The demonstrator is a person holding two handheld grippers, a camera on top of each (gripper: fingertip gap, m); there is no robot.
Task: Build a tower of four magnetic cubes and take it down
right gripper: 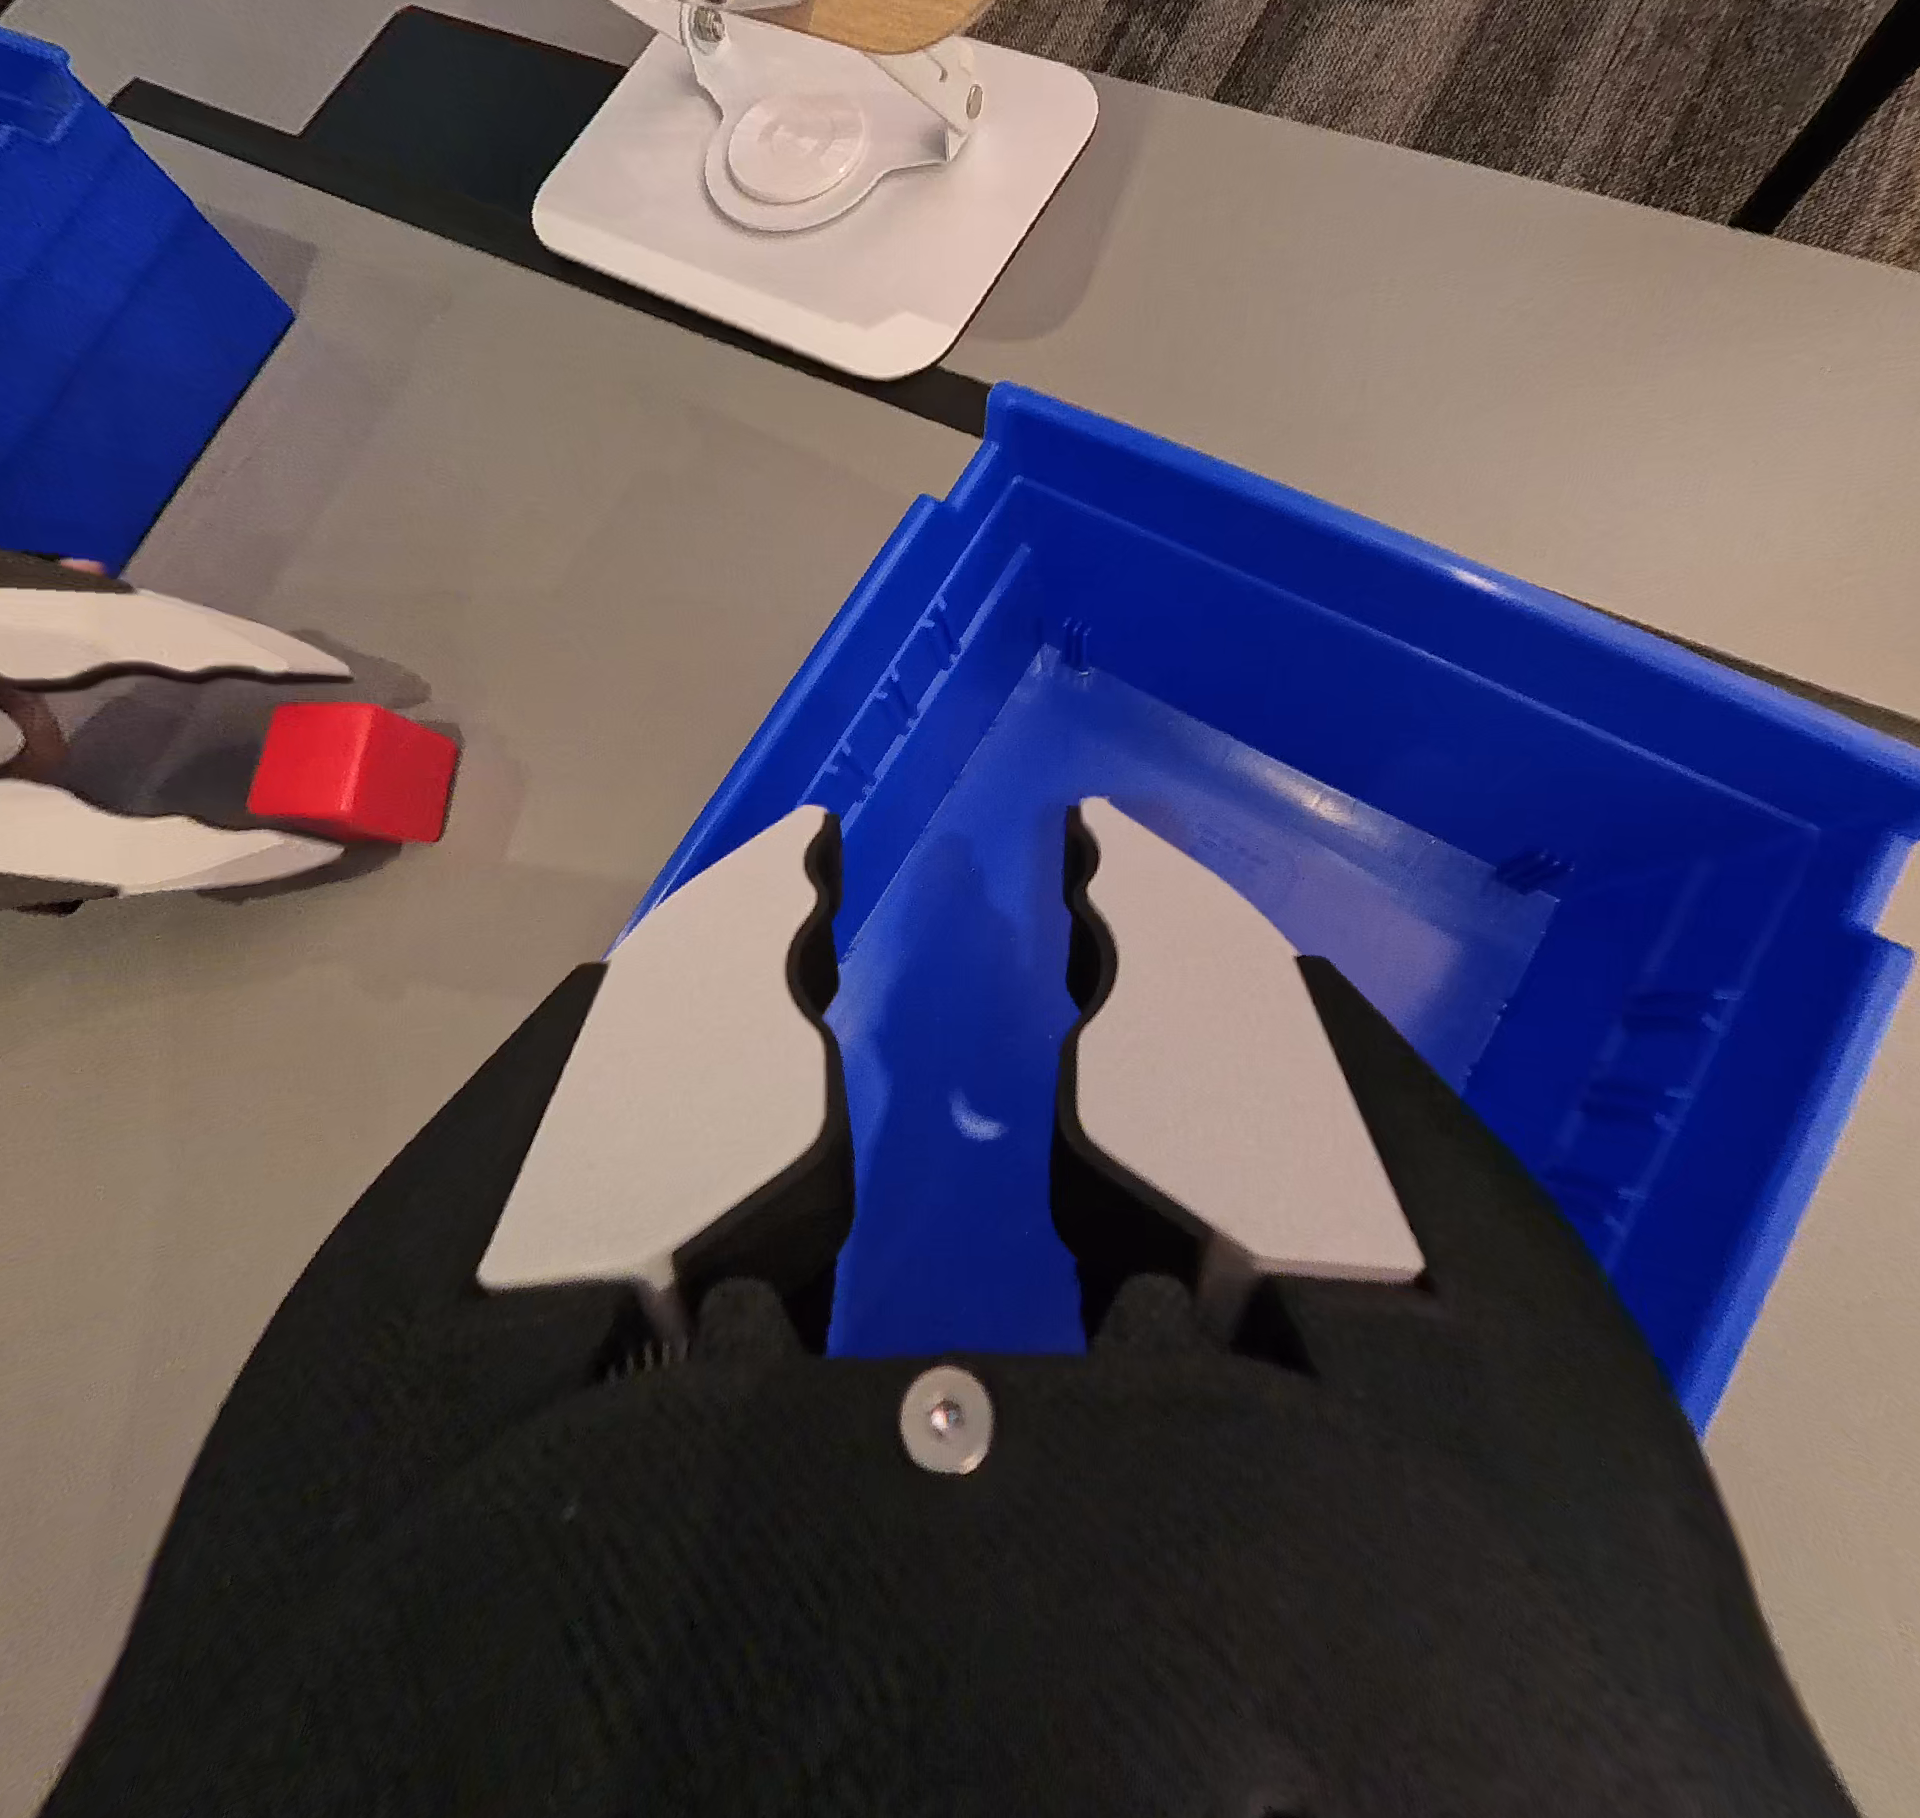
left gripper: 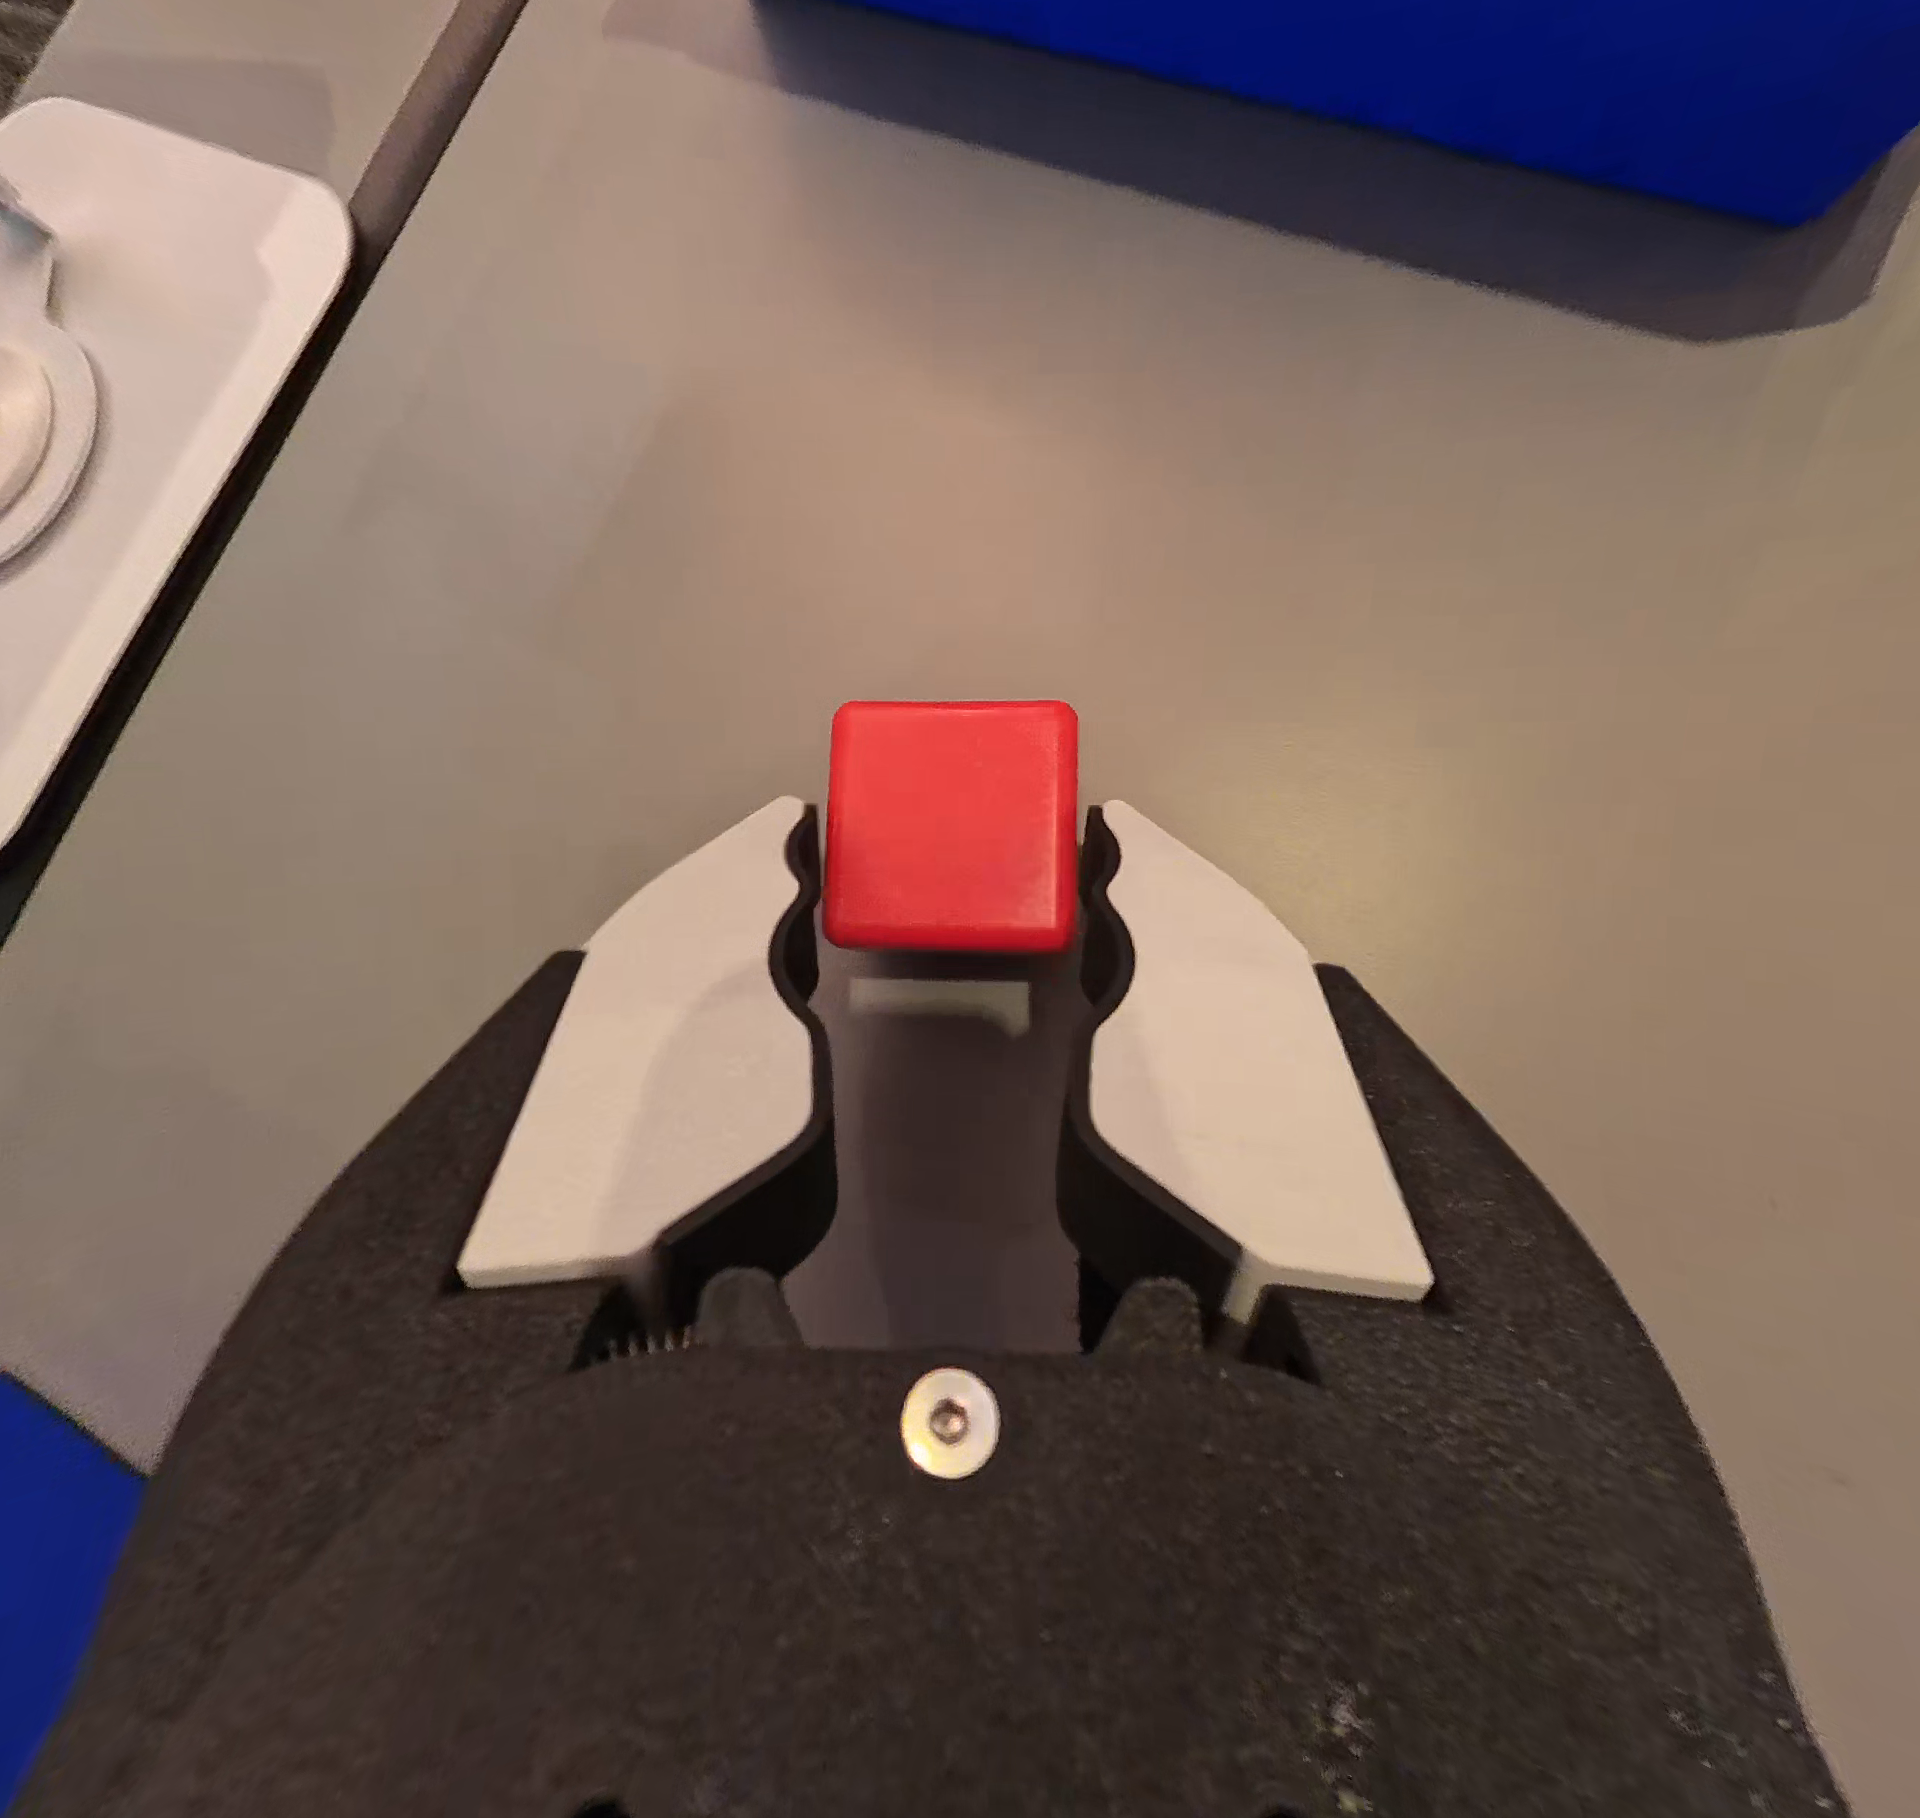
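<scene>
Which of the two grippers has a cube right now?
The left gripper: its fingers flank the red cube above the table. The right gripper is open with nothing between its fingers, hanging over the blue bin.

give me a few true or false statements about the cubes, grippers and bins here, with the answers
1. The left gripper has a red cube between its fingers. True.
2. The right gripper holds a cube. False: its jaws are apart with nothing between them.
3. The right gripper hangs over a blue bin. True.
4. The part of that bin in view is full of cubes. False: no cube shows in it.
5. A white stand base sits on the table beyond the bin. True.
</scene>
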